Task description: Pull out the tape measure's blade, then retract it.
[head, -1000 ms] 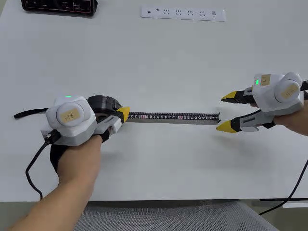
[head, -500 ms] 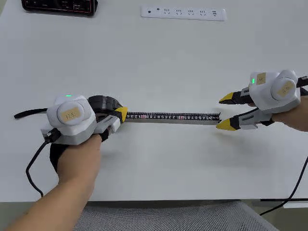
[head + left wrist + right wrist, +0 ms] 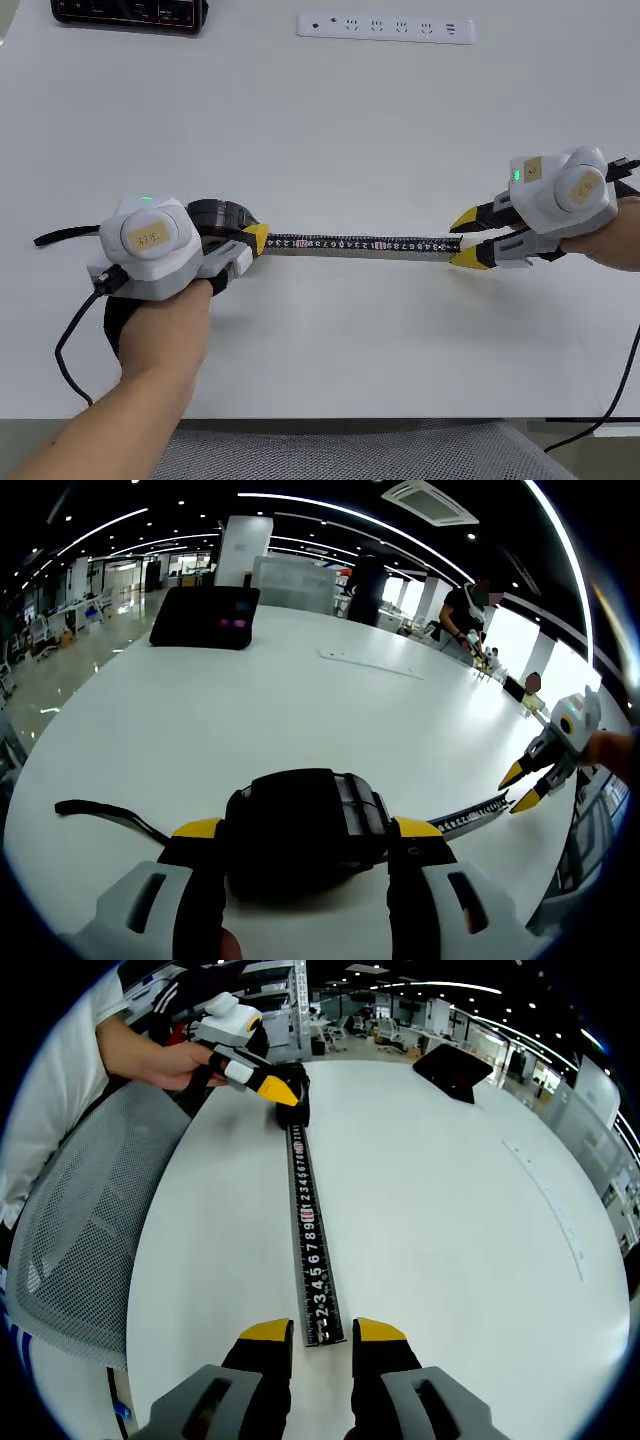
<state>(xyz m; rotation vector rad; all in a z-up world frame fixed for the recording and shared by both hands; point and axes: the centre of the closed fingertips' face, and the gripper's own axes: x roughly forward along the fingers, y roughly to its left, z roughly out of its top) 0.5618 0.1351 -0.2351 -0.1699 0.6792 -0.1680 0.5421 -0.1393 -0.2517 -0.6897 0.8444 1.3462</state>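
Hold the case (image 3: 220, 215) as it is, clamped between the jaws of the left tool (image 3: 306, 828) and resting on the worktop (image 3: 330, 130) at the near left. Take the free end of the blade (image 3: 308, 1220), drawn out flat toward the right, squarely in the right tool (image 3: 322, 1332). Feed it back slowly along its own line, without letting it whip. Cannot tell whether those jaws, narrowly apart beside the end, pinch it. Cannot make out the end hook, nor any lock button.
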